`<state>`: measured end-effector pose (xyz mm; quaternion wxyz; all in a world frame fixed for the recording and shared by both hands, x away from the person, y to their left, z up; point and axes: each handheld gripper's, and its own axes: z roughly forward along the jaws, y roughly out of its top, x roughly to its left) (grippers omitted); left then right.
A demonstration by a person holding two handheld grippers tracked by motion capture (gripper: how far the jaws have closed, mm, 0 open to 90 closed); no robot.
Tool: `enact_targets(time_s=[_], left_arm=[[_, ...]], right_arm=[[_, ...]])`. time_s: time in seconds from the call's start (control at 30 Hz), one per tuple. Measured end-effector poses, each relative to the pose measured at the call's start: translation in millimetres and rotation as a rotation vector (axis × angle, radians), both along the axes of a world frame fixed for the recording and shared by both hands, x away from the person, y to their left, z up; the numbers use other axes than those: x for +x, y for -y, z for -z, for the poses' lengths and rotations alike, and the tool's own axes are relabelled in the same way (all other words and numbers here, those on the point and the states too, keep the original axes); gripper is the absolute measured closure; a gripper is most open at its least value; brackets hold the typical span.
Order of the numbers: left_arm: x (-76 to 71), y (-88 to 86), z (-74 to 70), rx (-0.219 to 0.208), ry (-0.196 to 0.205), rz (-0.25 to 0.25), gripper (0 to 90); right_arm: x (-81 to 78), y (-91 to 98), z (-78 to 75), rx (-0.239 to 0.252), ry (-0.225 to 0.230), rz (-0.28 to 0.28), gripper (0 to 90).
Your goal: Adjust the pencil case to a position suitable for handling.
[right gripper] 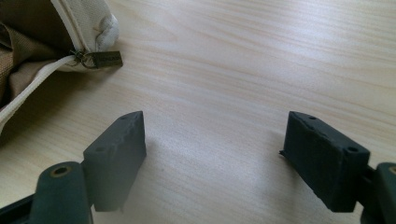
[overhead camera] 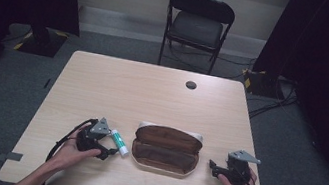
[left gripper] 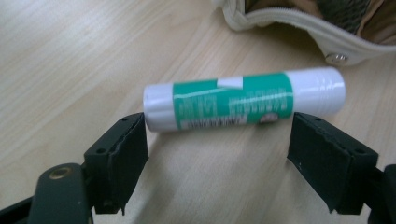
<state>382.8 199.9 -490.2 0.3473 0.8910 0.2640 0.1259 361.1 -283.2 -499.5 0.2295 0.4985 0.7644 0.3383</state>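
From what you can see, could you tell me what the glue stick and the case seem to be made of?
Glue stick: glossy white plastic, judging by its highlights, with a green printed label. Case: soft fabric, brown lining and cream outside, with a stitched zip and a metal pull.

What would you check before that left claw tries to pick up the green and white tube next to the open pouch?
1. Left gripper jaws open wide enough: ok.
2. Glue stick lying flat on the table, apart from the pouch: ok.
3. Stick between the jaws: not ok; it lies just beyond the tips.
4. Pouch open to receive it: ok.
5. Right gripper open, beside the pouch's zipper pull, out of the way: ok.
6. Stick's cap tight: cannot tell.
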Motion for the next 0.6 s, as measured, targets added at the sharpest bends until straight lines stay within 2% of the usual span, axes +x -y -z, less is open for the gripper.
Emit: enact_targets(time_s=[0.13, 0.17, 0.2, 0.23, 0.27, 0.3, 0.37, 0.43, 0.5, 0.53, 0.6], left_arm=[[-1.5, 0.0, -2.6, -0.045, 0.007, -0.015, 21.2], [-1.5, -1.7, -4.5, -0.030, 0.016, -0.011, 21.4], [-2.5, -1.1, -3.8, -0.064, 0.020, -0.026, 21.3], [-2.2, -3.2, -5.9, -0.044, 0.023, -0.015, 21.4], [-1.8, -3.7, -5.9, -0.060, 0.036, -0.017, 21.3], [-2.7, -3.2, -6.1, -0.075, 0.024, -0.025, 21.4], [-2.0, -3.5, -6.7, -0.067, 0.043, -0.015, 21.3], [-2.5, -2.3, -6.8, -0.063, 0.036, -0.003, 21.4], [-3.5, -1.0, -6.2, -0.077, 0.028, -0.004, 21.4], [-2.7, -1.8, -6.8, -0.058, 0.036, 0.007, 21.4], [-3.9, -1.2, -6.3, -0.075, 0.032, -0.002, 21.4]], right_arm=[[0.1, 0.1, 0.0, 0.000, 0.000, -0.003, 20.0], [0.2, 0.1, 0.0, 0.000, 0.000, -0.004, 19.9], [0.1, 0.1, 0.0, 0.000, 0.000, -0.003, 19.9], [0.1, 0.1, 0.0, 0.000, 0.000, -0.003, 19.9], [0.1, 0.0, 0.0, 0.001, -0.001, -0.002, 19.9], [0.1, 0.1, 0.0, 0.000, 0.000, -0.003, 19.9], [0.3, 0.0, 0.0, 0.001, -0.001, -0.002, 19.9], [0.3, 0.1, 0.0, 0.000, -0.001, -0.003, 19.8], [0.7, 0.0, 0.0, -0.001, 0.000, -0.004, 19.7], [1.0, -0.1, 0.0, 0.000, 0.000, -0.005, 19.7], [1.1, 0.0, 0.0, -0.001, 0.000, -0.005, 19.7]])
